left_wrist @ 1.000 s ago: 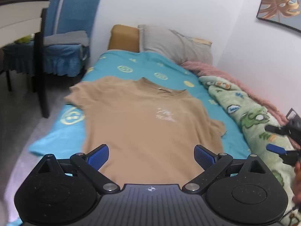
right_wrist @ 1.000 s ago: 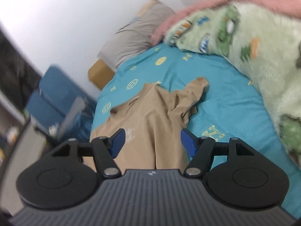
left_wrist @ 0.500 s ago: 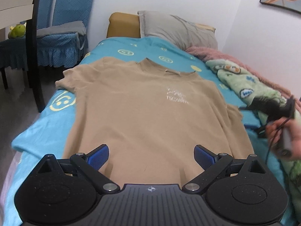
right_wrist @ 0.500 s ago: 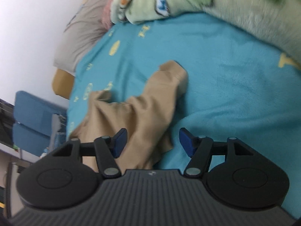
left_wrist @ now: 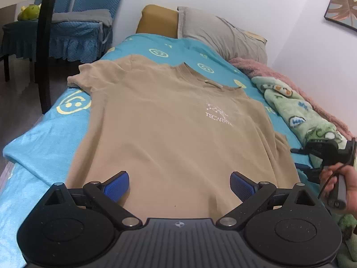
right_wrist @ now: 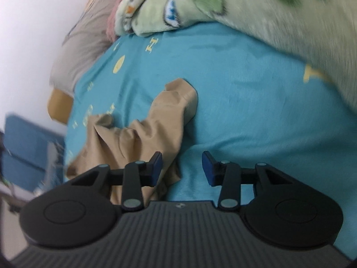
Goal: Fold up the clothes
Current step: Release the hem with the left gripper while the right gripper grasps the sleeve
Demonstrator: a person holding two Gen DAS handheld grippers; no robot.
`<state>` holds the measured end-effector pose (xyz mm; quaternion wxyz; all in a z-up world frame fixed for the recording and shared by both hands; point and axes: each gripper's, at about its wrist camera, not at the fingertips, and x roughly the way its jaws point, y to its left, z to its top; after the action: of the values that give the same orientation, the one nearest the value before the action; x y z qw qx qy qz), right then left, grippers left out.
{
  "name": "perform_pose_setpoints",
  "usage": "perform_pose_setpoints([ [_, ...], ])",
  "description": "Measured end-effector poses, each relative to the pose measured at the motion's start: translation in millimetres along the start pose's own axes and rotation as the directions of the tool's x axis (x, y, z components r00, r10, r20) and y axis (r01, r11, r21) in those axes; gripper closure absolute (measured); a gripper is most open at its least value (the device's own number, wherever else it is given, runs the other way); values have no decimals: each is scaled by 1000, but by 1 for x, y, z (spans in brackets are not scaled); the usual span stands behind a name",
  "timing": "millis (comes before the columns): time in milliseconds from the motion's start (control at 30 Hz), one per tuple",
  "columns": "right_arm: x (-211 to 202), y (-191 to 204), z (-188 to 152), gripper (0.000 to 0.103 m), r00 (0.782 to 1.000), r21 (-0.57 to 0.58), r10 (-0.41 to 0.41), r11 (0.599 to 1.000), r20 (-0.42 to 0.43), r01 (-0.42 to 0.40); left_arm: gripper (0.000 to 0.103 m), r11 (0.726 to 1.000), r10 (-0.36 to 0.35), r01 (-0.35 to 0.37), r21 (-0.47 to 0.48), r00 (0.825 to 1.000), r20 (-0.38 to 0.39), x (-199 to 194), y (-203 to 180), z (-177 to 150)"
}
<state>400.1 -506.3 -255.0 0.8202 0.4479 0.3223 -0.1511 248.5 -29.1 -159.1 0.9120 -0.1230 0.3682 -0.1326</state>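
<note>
- The tan T-shirt lies flat, logo side up, on the teal bed sheet; its long axis runs from the hem near you to the collar at the far end, towards the grey pillow.
- Your left gripper hovers at the near hem, fingers spread wide to either side of the shirt's middle, holding nothing.
- Your right gripper sits at the shirt's right edge, fingers partly open and empty; its left finger is over the fabric, its right one over bare sheet.
- The crumpled right sleeve lies just ahead of those fingers, so your right hand is the nearer one for it.
</note>
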Motion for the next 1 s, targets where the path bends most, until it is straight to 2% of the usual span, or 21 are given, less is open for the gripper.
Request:
perform_pose_setpoints([
  [33, 3, 0, -1, 62, 1000, -44, -16, 999, -11, 16, 5, 1000, -1, 1, -4, 1000, 0, -1, 0, 0],
  [100, 9, 0, -3, 70, 998, -130, -51, 990, -33, 46, 5, 1000, -6, 6, -14, 1000, -4, -2, 1, 0],
  [233, 14, 1, -8, 70, 998, -176, 44, 983, -51, -52, 5, 1000, -12, 12, -24, 1000, 0, -4, 1, 1],
  [367, 16, 7, -11, 68, 984, -184, 163, 968, -68, -173, 5, 1000, -10, 10, -26, 1000, -5, -1, 2, 1],
  [600, 19, 8, -6, 68, 968, -151, 234, 958, -88, -246, 5, 1000, -18, 17, -23, 999, -32, 6, 2, -2],
  [700, 22, 8, -6, 68, 966, -136, 241, 958, -93, -252, 5, 1000, -21, 20, -18, 999, -41, 9, 1, -3],
  [867, 26, 18, -17, 70, 980, -208, 186, 958, -75, -198, 5, 1000, -16, 16, -1, 999, -37, 9, -2, -5],
  [900, 26, 21, -19, 74, 983, -223, 173, 957, -64, -183, 5, 1000, -16, 16, 0, 999, -36, 10, -2, -5],
  [967, 24, 30, -20, 96, 991, -263, 118, 956, -59, -130, 5, 1000, -12, 12, 5, 999, -34, 10, -3, -5],
  [1000, 21, 31, -18, 97, 994, -261, 96, 960, -51, -107, 5, 1000, -10, 10, 8, 999, -32, 10, -4, -5],
])
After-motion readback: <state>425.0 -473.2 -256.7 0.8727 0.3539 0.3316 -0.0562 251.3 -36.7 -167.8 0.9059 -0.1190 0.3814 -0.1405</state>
